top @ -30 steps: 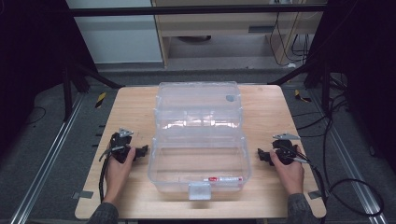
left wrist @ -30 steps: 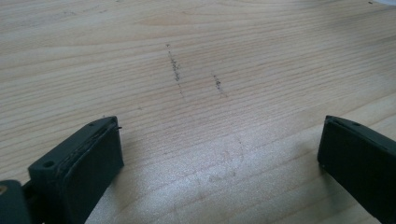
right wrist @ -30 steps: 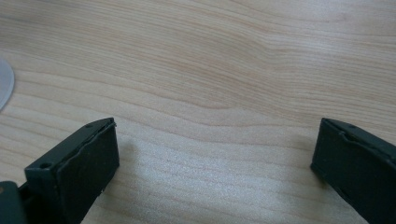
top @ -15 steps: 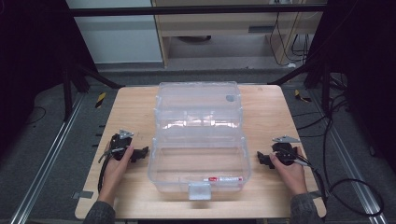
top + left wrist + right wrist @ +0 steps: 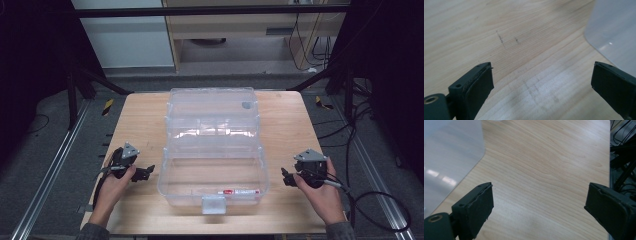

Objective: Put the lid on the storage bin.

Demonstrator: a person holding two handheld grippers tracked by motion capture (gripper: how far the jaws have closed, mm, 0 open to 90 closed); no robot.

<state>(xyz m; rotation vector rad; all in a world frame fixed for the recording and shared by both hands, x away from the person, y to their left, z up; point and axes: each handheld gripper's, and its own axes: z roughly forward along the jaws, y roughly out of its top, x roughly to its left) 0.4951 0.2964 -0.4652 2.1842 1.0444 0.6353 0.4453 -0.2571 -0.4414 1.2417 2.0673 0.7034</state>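
Clear plastic box point(image 5: 212, 150) (lid open) on grained wooden table point(image 5: 145, 120).

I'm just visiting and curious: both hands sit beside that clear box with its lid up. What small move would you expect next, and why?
Probably the right gripper moves inward over the clear box toward the marker lying inside. Both grippers, the left gripper included, rest on the table with jaws open and empty, and the lid is up.

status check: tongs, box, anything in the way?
Left tongs open, empty, left of clear box. Right tongs open, empty, right of it. Box open, marker inside. Nothing in the way.
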